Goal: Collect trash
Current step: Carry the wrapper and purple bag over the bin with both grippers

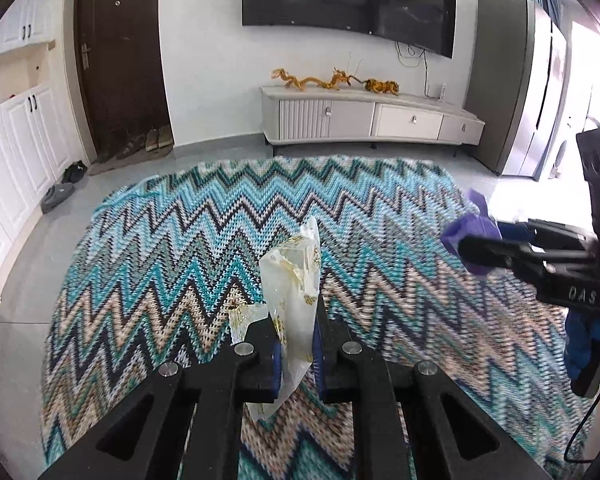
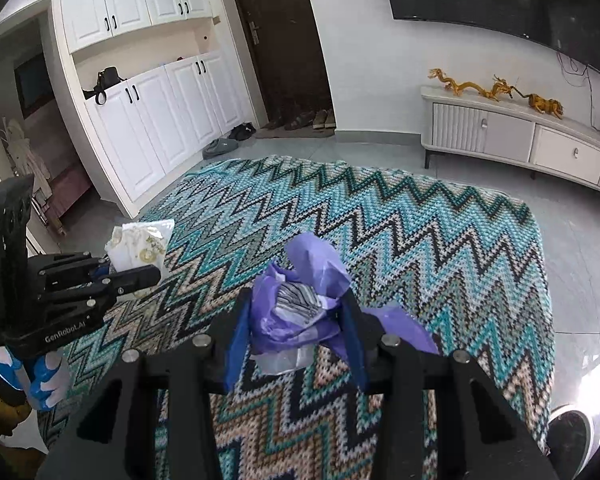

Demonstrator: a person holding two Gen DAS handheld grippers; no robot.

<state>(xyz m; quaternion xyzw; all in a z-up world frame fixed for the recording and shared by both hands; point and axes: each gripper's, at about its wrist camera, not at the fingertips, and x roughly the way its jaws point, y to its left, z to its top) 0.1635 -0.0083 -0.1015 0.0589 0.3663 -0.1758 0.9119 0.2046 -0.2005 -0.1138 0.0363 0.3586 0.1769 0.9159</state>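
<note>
Between the blue pads of the left gripper (image 1: 296, 344), at six o'clock in the left wrist view, a clear wrapper with gold print (image 1: 294, 288) is pinched: the jaws stand narrow, nearly together, and the pads press on its lower part. The wrapper rises upright from the fingers, its crumpled top leaning toward twelve o'clock, and a small flap sticks out at nine o'clock of the left finger. It hangs clear of the zigzag rug (image 1: 204, 248) below.

In the right wrist view, the right gripper (image 2: 296, 336) is about half closed on a crumpled purple wrapper (image 2: 300, 300), with striped grey foil showing in its folds. Both blue pads bear on its sides, and a loose purple tail spills past the right finger toward three o'clock. This bundle also sits above the rug, which fills the lower half of both views in teal, black and beige chevrons.

Each gripper shows in the other's view: the right one enters the left view at three o'clock with purple at its tip, and the left one lies at nine o'clock of the right view with the clear wrapper at its tip, held in a blue and white gloved hand (image 2: 44, 376).

Beyond the rug, at twelve to one o'clock, a low TV cabinet (image 1: 372, 116) stands under a wall television (image 1: 348, 0).
</note>
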